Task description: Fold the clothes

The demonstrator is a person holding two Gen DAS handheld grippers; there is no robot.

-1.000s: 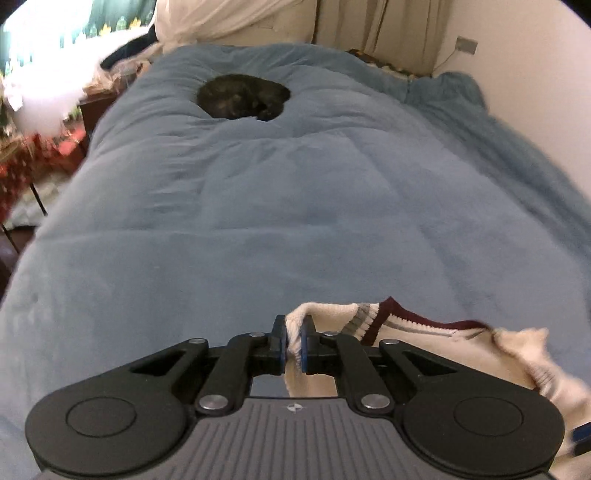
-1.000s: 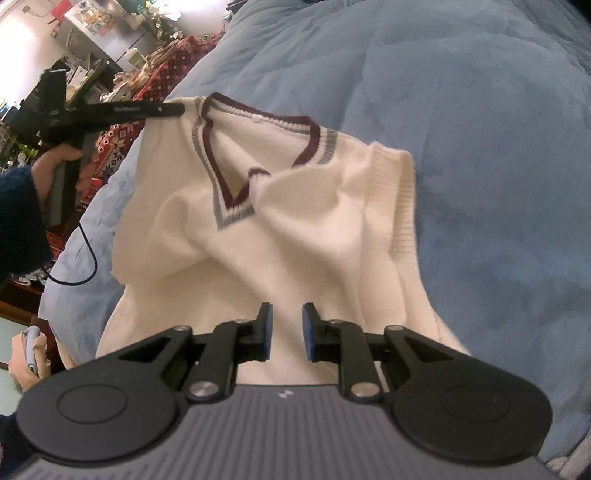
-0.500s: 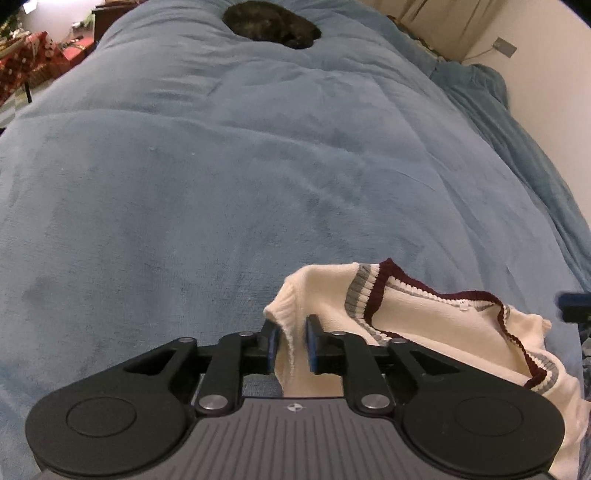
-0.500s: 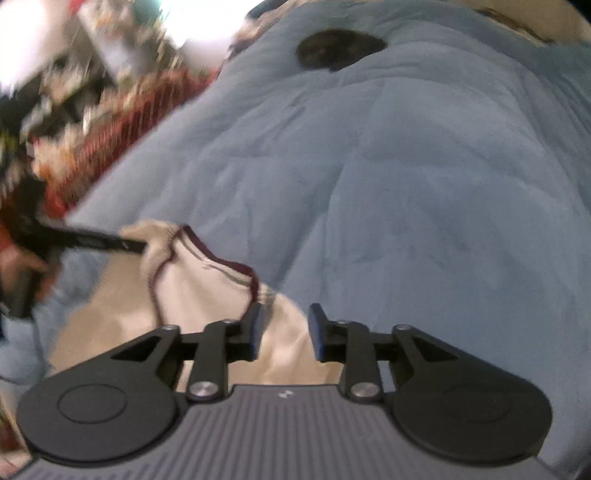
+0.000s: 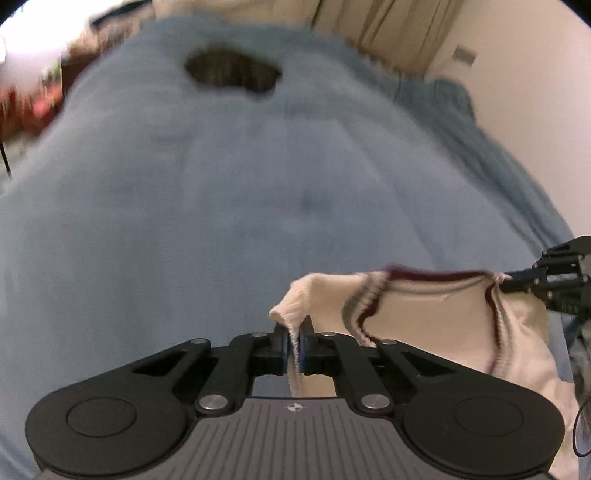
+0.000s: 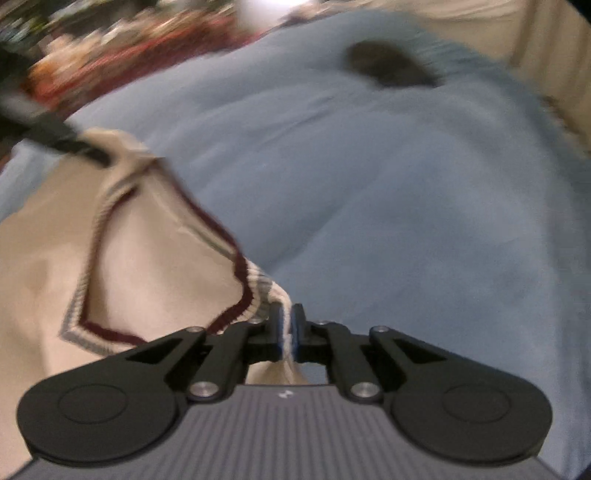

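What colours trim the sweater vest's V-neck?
Maroon and grey stripes on the cream sweater vest, clearest in the right wrist view.

Wide bare blue duvet (image 5: 229,206) ahead of the left gripper (image 5: 292,345), from 9 through 12 to 2 o'clock, open for passing. Blocked far off at 12 by a dark rounded mass (image 5: 232,72) lying on the bed; too blurred to identify. Hemmed at 2 to 3 o'clock by the white wall (image 5: 535,92), and beyond 12 by curtains (image 5: 373,22). Occupied at 3 to 4 o'clock by the cream sweater (image 5: 436,314) and the right gripper (image 5: 509,282). Crowded past the bed edge at 10 o'clock with blurred red clutter (image 6: 110,62).
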